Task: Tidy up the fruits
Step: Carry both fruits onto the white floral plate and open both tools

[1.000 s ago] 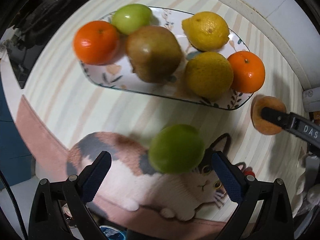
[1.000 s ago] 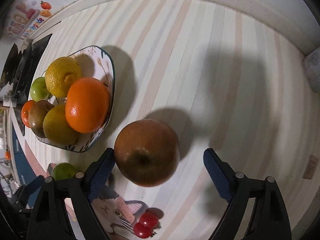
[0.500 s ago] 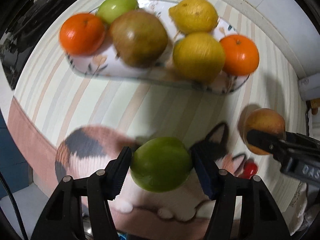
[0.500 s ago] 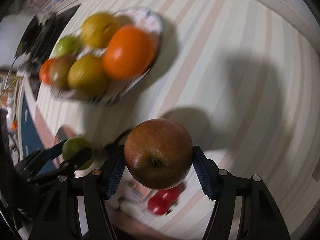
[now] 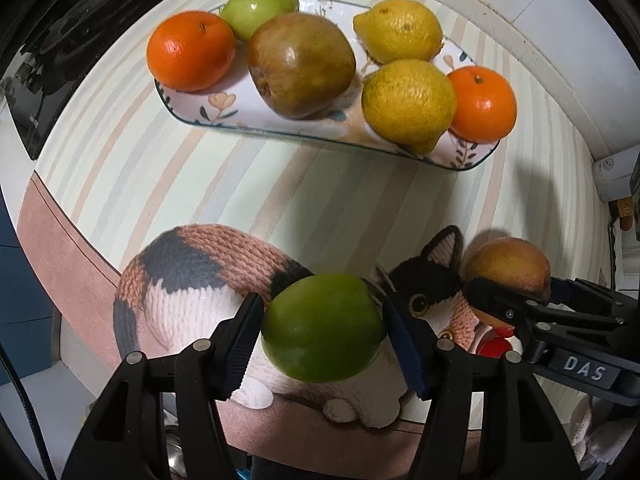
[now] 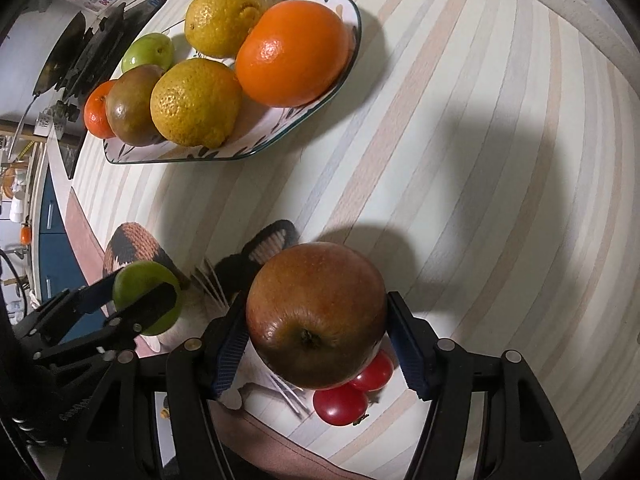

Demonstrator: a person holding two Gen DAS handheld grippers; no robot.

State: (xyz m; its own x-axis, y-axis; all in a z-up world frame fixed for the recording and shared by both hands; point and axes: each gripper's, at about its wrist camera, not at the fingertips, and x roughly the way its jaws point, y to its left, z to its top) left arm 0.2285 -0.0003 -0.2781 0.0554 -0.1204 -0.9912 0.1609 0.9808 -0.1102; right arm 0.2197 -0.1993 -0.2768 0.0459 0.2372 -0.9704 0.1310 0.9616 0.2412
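Observation:
My left gripper (image 5: 324, 334) is shut on a green apple (image 5: 323, 338) and holds it above the cat picture on the mat. My right gripper (image 6: 316, 336) is shut on a red-brown apple (image 6: 316, 314) and holds it above the mat. Each gripper shows in the other's view: the right one with its apple (image 5: 508, 274), the left one with the green apple (image 6: 144, 296). A floral plate (image 5: 208, 108) further back holds two oranges, two lemons, a brown apple and a green fruit; it also shows in the right wrist view (image 6: 280, 132).
Two red cherry tomatoes (image 6: 340, 402) lie on the mat under my right gripper. The striped mat (image 6: 480, 160) has a pink border (image 5: 52, 248) near the table's front edge. A dark stove (image 6: 92, 52) stands at the far left. A white wall edge (image 5: 520, 32) runs behind the plate.
Both grippers have shut on their apples, green in the left and red-brown in the right, and lifted them off the mat. The plate is unmoved.

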